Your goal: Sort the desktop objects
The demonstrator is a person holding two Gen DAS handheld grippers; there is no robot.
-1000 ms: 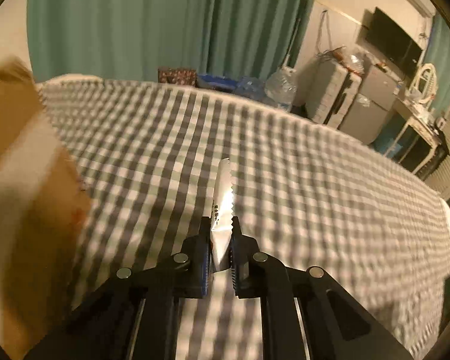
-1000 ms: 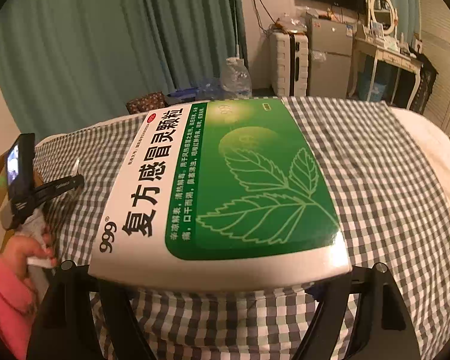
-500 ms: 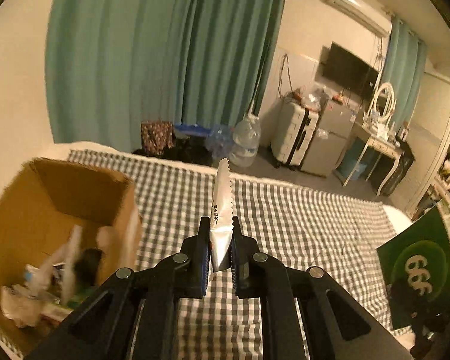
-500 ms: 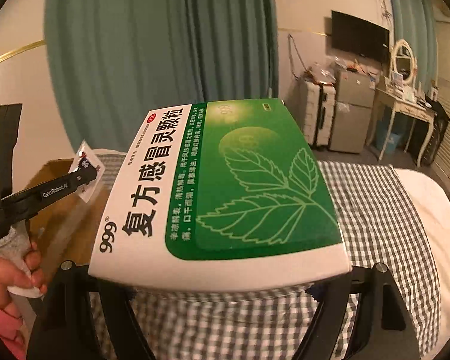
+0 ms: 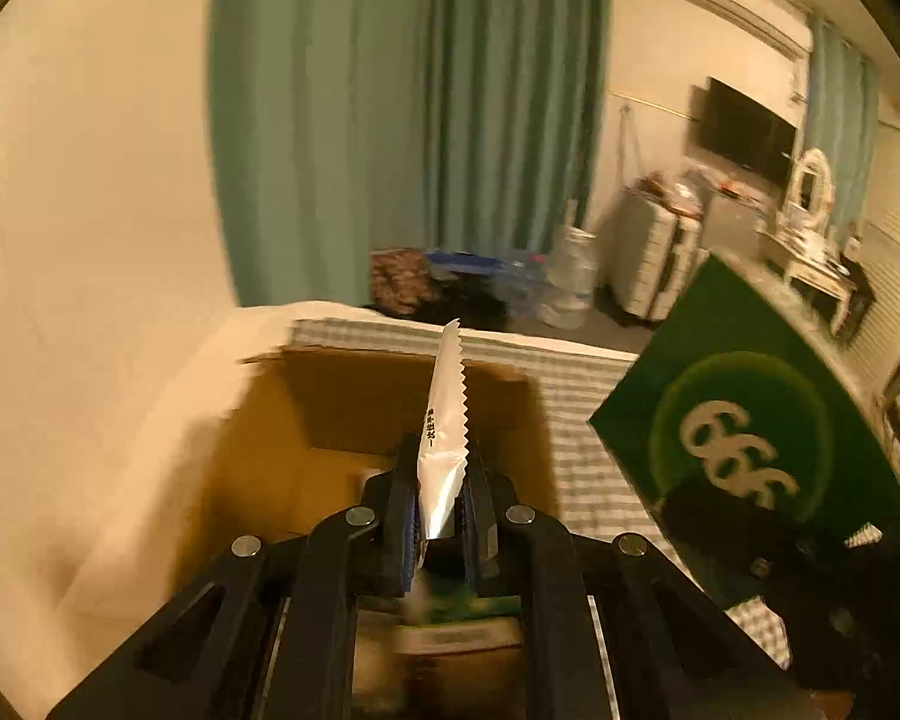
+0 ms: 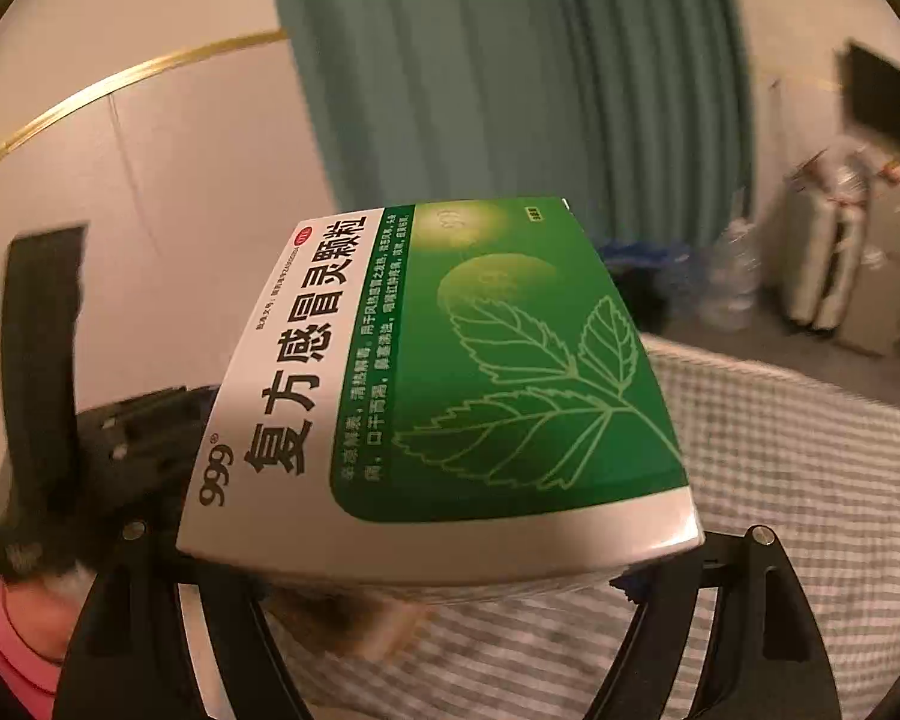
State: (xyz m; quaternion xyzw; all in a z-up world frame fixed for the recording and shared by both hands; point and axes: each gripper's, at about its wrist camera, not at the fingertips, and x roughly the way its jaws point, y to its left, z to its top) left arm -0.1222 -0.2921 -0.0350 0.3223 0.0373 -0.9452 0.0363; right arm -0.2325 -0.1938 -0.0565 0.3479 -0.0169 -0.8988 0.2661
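Silver sachet (image 5: 444,420) pinched tight in the left gripper (image 5: 441,501) above the cardboard box (image 5: 342,420); right gripper (image 6: 444,576) clamps the green medicine box (image 6: 450,378). Next, release the sachet inside.

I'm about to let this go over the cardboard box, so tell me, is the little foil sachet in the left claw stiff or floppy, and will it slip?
The foil sachet stands upright from the left claw without drooping, so it is probably fairly stiff and light. Its shiny surface looks slippery, so it may slide out quickly once released.
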